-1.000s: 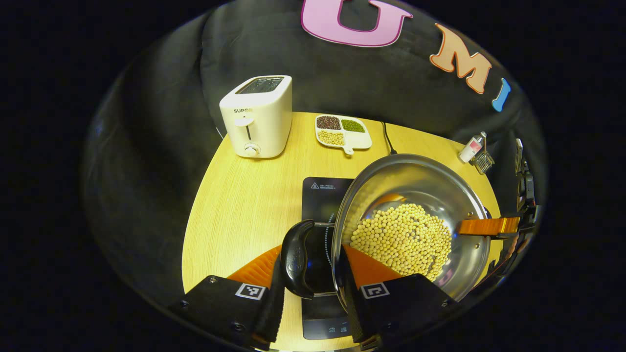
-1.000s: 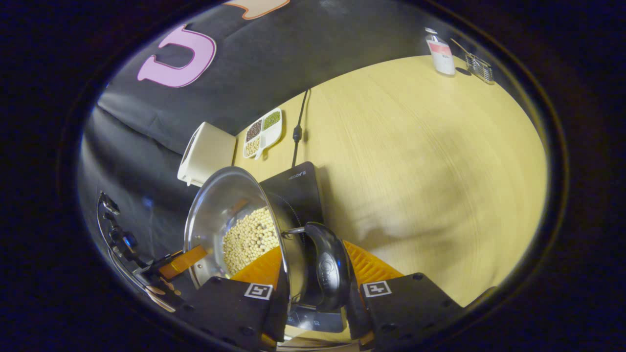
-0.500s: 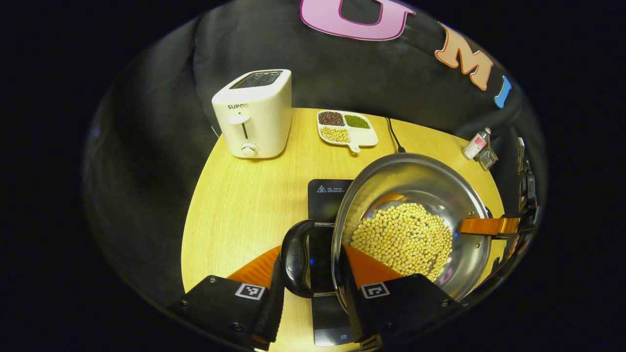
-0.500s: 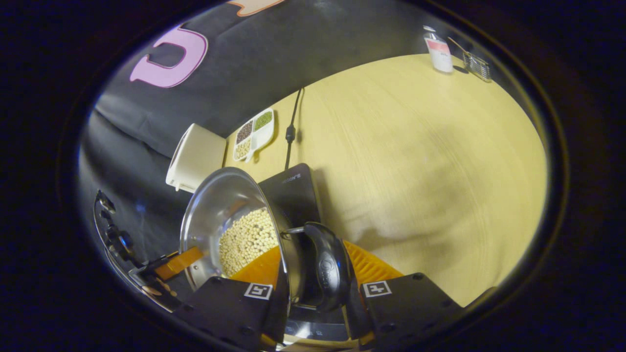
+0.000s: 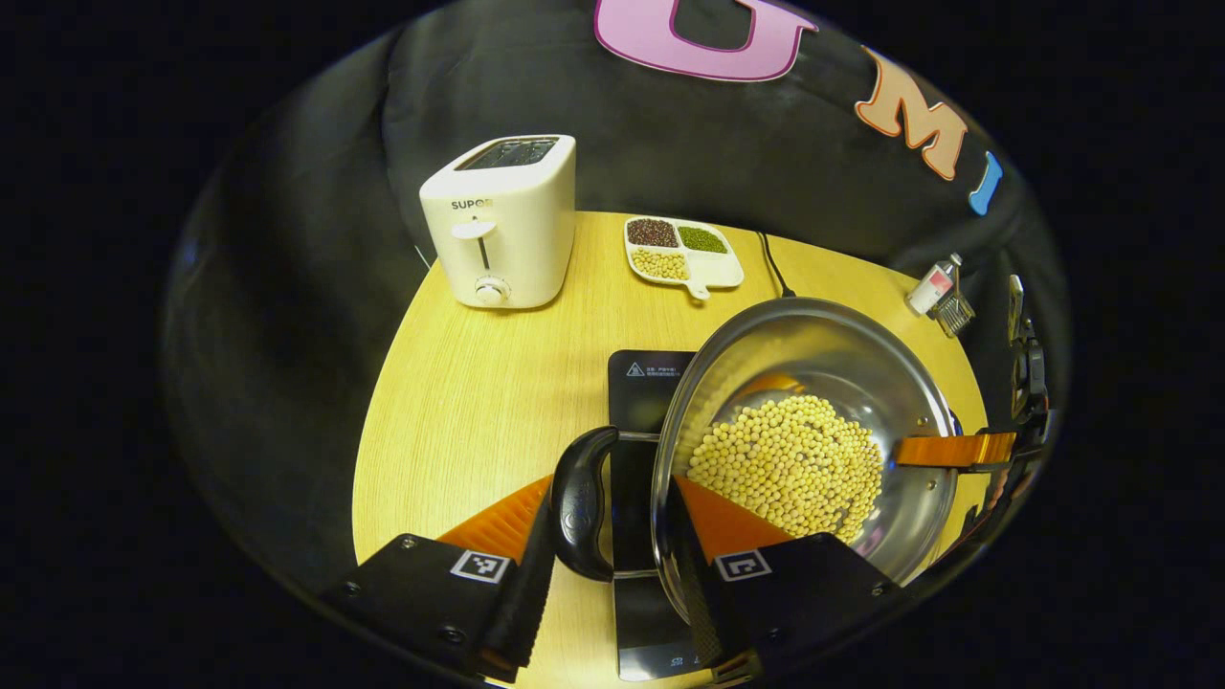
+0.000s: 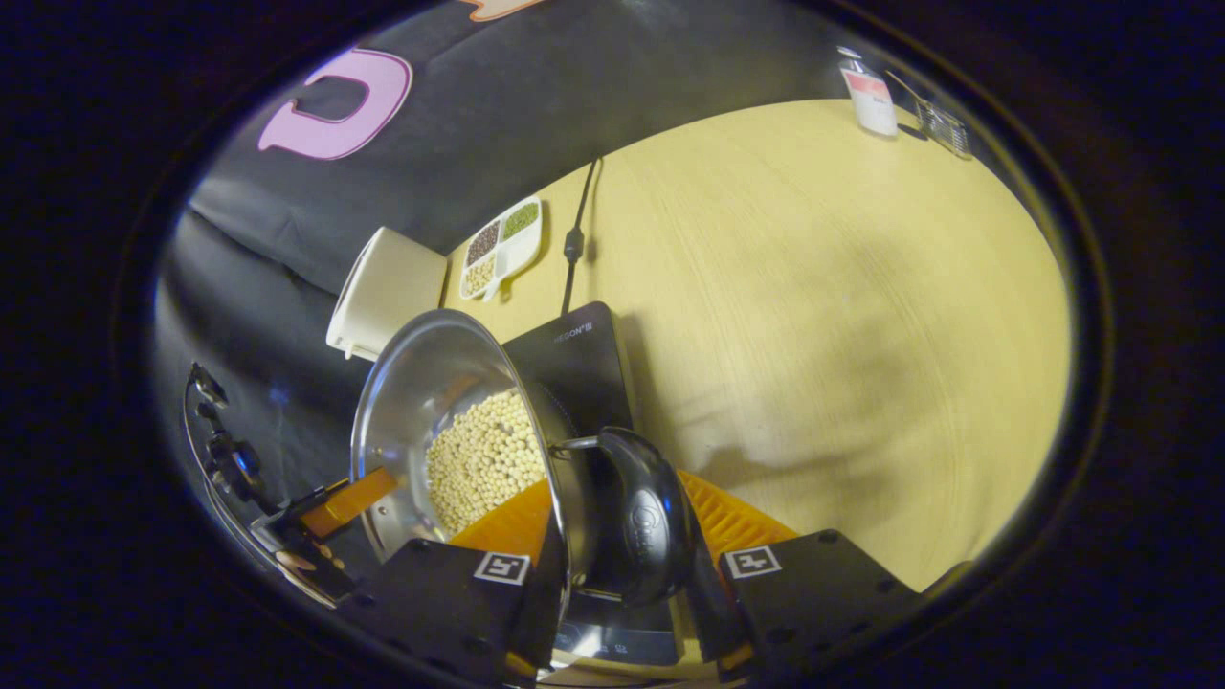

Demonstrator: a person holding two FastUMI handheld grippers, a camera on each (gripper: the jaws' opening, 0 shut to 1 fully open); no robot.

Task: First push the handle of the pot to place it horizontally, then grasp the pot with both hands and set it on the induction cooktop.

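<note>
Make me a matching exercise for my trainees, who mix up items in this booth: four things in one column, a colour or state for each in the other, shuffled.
Things:
1. pot
2. toaster
3. induction cooktop
4. divided dish

Descriptions:
A. white, at the table's far edge
B. black, flat on the table
C. holds three kinds of beans
D. steel, holds pale beans, gripped at both handles

Pairs: 1-D, 2-A, 3-B, 4-C

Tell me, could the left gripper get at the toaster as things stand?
Probably not: the left gripper is clamped on the pot, sharing its load with the right gripper. The table toward the toaster looks unobstructed.
</note>
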